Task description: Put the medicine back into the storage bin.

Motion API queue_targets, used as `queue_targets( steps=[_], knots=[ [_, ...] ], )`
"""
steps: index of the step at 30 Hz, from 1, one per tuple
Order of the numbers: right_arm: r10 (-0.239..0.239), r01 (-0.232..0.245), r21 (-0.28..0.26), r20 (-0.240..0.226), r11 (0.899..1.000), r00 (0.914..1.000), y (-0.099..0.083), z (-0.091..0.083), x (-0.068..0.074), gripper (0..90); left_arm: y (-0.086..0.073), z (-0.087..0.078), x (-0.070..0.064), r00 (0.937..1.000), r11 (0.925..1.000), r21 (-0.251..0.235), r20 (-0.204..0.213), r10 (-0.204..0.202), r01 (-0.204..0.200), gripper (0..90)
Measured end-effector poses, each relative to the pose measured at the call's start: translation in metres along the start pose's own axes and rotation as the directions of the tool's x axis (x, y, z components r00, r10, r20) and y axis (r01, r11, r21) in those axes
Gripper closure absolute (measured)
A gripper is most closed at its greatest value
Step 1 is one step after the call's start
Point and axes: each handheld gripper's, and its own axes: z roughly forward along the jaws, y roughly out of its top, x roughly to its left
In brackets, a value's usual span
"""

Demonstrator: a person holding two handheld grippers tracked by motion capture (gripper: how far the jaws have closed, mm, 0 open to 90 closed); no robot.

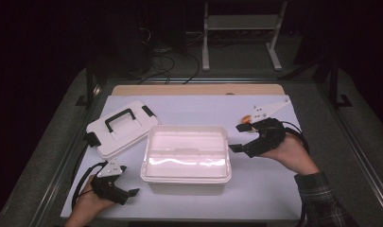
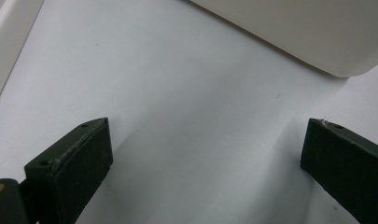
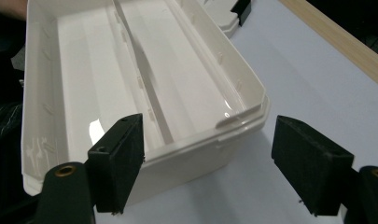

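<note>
With the white storage box (image 1: 186, 153) sitting open in the middle of the white table sheet (image 1: 269, 189), I read this as the stage between lid-off and whatever goes on next with the box itself. Its lid (image 1: 119, 126), black handle up, lies flat just beyond the box's far-left corner, apparently touching it or nearly so. My right gripper (image 1: 238, 137) hangs just off the box's right end, jaws wide apart and holding nothing; in the right gripper view the near corner of the box (image 3: 144, 93) sits between and just beyond the pads, the inner divider plain to see. My left gripper (image 1: 130, 180) rests low near the front-left corner, jaws likewise spread and empty, with only the box's rounded lower edge (image 2: 317, 37) ahead of it. I judge the next move needs the right gripper eased forward over the end wall, then closed on the rim.
</note>
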Motion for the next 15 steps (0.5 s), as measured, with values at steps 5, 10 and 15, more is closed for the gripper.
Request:
queue_targets(
  steps=[5,10,15],
  knots=[
    [-0.031,0.032,0.022,-0.014,0.999,0.9994,0.016,0.010,0.002,24.0,-0.002,-0.002,0.003,0.9998,0.9999,0.005,-0.016,-0.013,0.013,0.0],
    [-0.061,0.062,0.032,-0.031,0.998,0.9977,0.030,0.017,0.003,23.7,-0.002,-0.002,0.004,0.9997,0.9998,0.005,-0.017,-0.019,0.019,0.0],
    [-0.089,0.091,0.049,-0.052,0.995,0.9947,0.047,0.024,0.009,23.9,-0.004,-0.002,0.005,0.9997,0.9998,-0.007,-0.013,-0.020,0.020,0.0]
  ],
)
